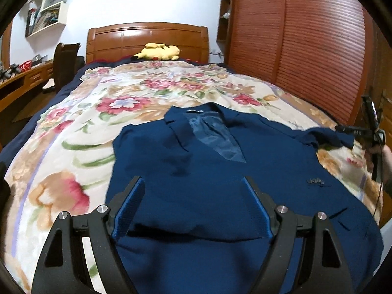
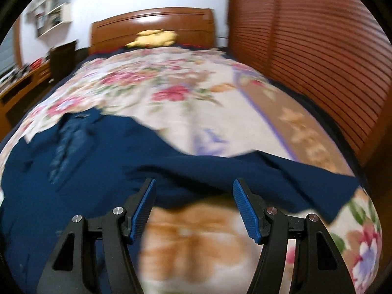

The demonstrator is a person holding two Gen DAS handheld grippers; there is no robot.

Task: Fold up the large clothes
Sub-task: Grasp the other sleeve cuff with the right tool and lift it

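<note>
Here, a navy blue suit jacket (image 1: 220, 166) lies flat, lining up, on the floral-quilted bed (image 1: 80, 132), spread ready for folding. The left hand-held gripper (image 1: 193, 193) hovers over its folded sleeve, jaws wide apart, holding nothing. At three o'clock, the right hand-held gripper (image 2: 193, 196) faces the outstretched sleeve, jaws apart, empty.

Both wrist views — low, facing bed's headboard (image 1: 147, 39).
</note>
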